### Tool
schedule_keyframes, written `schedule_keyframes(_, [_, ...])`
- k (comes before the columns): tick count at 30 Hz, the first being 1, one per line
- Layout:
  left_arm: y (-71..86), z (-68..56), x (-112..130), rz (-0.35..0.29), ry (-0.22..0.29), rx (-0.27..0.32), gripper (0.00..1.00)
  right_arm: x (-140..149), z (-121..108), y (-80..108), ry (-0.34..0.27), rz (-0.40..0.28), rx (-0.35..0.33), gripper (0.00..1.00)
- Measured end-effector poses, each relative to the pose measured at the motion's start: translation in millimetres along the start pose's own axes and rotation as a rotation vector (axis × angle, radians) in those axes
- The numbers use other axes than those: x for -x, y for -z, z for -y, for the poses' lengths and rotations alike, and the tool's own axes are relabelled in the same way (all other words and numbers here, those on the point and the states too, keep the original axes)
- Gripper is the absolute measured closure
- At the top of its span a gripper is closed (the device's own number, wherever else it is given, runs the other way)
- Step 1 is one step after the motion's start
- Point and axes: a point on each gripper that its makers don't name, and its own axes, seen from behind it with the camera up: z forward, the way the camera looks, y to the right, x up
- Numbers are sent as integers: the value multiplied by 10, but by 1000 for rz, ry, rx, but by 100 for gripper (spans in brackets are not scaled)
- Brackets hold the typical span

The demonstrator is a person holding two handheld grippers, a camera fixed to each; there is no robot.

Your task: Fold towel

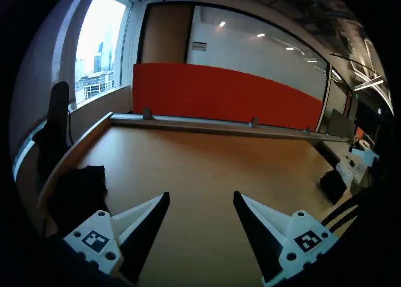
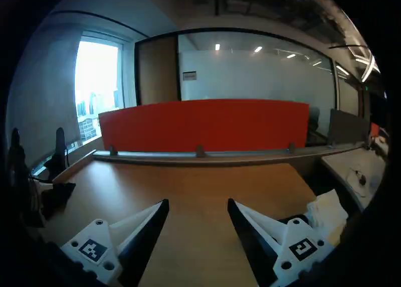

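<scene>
Left claw (image 1: 200,194): spread wide, nothing between its two fingers, bare counter (image 1: 210,161) showing through the gap.
Right claw (image 2: 197,201): also spread wide, holding nothing, the same wooden counter under it.
Towel (image 2: 328,206): a pale, crumpled heap that looks like cloth, seen in the right gripper view. It lies on the counter just to the right of the right claw's right-hand finger and is partly hidden behind that finger. Whether it touches the finger cannot be told.
Dark bundle (image 1: 80,194): on the counter to the left of the left claw's left-hand finger, near the counter's edge. What it is cannot be told.
Ahead of both claws: one red partition (image 1: 225,94) along the counter's far edge, with glass walls behind it.
Ahead and to the left: one bright window (image 1: 97,51).
Counts: two claws, two fingers on each, one square marker tag (image 1: 95,240) on every finger, so four tags in all. One towel, one dark bundle, one partition.
</scene>
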Motion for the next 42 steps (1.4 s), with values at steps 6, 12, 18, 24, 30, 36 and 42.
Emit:
schedule_keyframes(6, [-50,32,-226,-96,2,-20,6,-111,31,-30,3,-53,26,10])
schedule_keyframes(12, [-60,110,-413,-175,8,-50,6,-205,32,-29,-2,-102,69,10])
schedule_keyframes(18, [-35,173,-566,-240,28,-65,6,-302,85,-18,-15,-149,90,10])
schedule_keyframes(24, [-9,220,-643,-279,34,-70,6,-397,140,-14,-12,-174,95,10])
schedule_keyframes(30, [27,277,-662,-307,28,-82,6,-421,178,-28,0,-182,96,10])
schedule_keyframes(36, [62,294,-679,-324,13,-87,6,-440,215,-33,4,-181,96,10])
schedule_keyframes(42, [78,282,-679,-333,-16,-84,6,-463,237,-51,-1,-179,101,10])
